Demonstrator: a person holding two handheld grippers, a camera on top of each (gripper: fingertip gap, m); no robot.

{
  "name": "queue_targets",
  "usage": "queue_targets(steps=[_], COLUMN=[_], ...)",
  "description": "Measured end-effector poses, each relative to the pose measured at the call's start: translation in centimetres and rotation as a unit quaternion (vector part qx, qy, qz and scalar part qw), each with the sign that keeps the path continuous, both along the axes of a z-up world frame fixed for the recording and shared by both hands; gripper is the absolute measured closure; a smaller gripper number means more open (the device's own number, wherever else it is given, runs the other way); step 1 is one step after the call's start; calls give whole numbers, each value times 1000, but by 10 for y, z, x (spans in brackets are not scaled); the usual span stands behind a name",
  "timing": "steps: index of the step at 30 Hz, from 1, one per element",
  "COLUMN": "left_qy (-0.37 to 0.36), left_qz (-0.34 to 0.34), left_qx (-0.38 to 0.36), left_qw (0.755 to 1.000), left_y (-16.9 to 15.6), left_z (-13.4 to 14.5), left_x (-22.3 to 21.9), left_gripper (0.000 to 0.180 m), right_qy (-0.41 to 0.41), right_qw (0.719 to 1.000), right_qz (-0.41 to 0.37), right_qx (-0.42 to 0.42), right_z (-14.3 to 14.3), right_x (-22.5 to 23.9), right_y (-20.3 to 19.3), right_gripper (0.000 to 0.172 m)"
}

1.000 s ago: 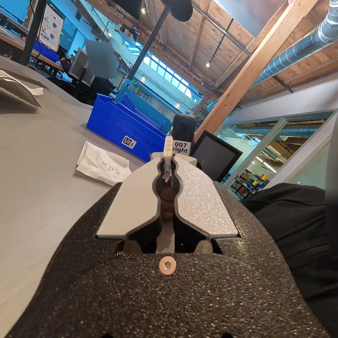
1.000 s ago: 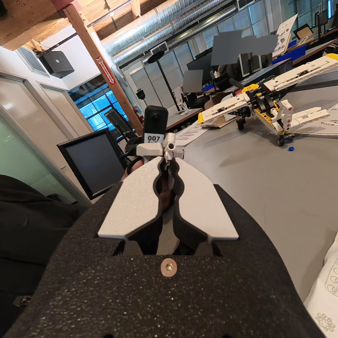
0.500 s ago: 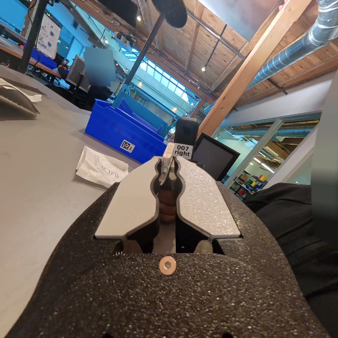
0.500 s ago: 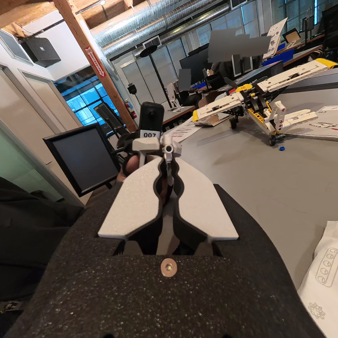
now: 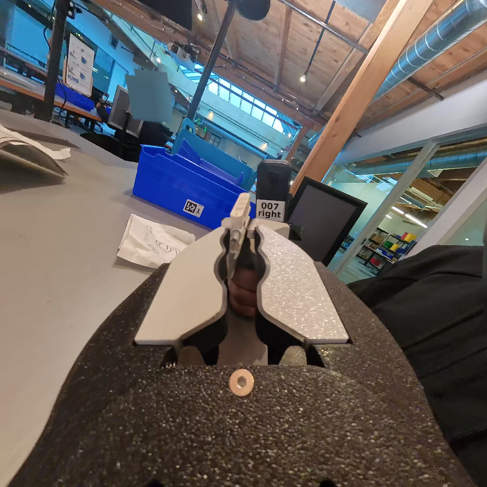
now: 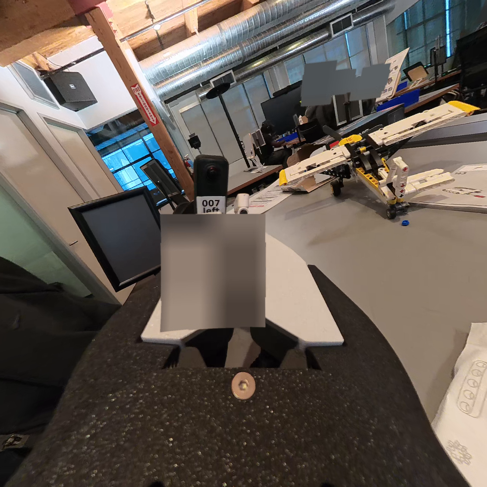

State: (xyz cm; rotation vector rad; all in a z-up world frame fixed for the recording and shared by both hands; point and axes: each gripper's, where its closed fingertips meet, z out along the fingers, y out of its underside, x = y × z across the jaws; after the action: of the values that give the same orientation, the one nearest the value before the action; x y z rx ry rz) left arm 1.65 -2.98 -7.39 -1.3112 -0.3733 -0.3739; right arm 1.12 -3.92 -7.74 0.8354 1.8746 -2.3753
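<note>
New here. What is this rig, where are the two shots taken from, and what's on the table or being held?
There is no robot. A person holds a hand-held gripper in each hand, and each has a camera looking along its two fingers. One picture comes from the left hand-held gripper and the other from the right hand-held gripper. The two face each other.

On the grey table lie a blue bin, a white paper bag, a toy-brick aeroplane and a small blue stud.

A white brick piece stands between the left fingers, which are parted with a gap on one side. The right gripper appears to clamp it, though a blur hides the fingers in that gripper's own view.
</note>
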Motion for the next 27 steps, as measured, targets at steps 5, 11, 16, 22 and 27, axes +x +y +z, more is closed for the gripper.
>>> queue_targets(steps=[5, 11, 16, 22, 27], left_qy=[5, -9, 11, 10, 9], left_qz=[5, -16, -43, -19, 12], left_qx=[4, 9, -43, -56, -59], left_qw=[1000, 1000, 998, 998, 998], left_y=[-6, -12, 1, 5, 12], left_z=[2, 3, -7, -11, -12], left_x=[-1, 1, 12, 7, 3], left_gripper=[172, 172, 172, 170, 152], right_qy=[2, -18, -18, -23, -34], right_qw=[1000, 996, 998, 998, 993], right_qz=[-1, 0, 27, 27, 0], right_qx=[-8, -90, -51, -49, -113], right_z=[2, 15, 8, 7, 15], right_x=[0, -5, 1, 1, -8], right_y=[1, 22, 9, 9, 23], right_gripper=[164, 154, 151, 164, 164])
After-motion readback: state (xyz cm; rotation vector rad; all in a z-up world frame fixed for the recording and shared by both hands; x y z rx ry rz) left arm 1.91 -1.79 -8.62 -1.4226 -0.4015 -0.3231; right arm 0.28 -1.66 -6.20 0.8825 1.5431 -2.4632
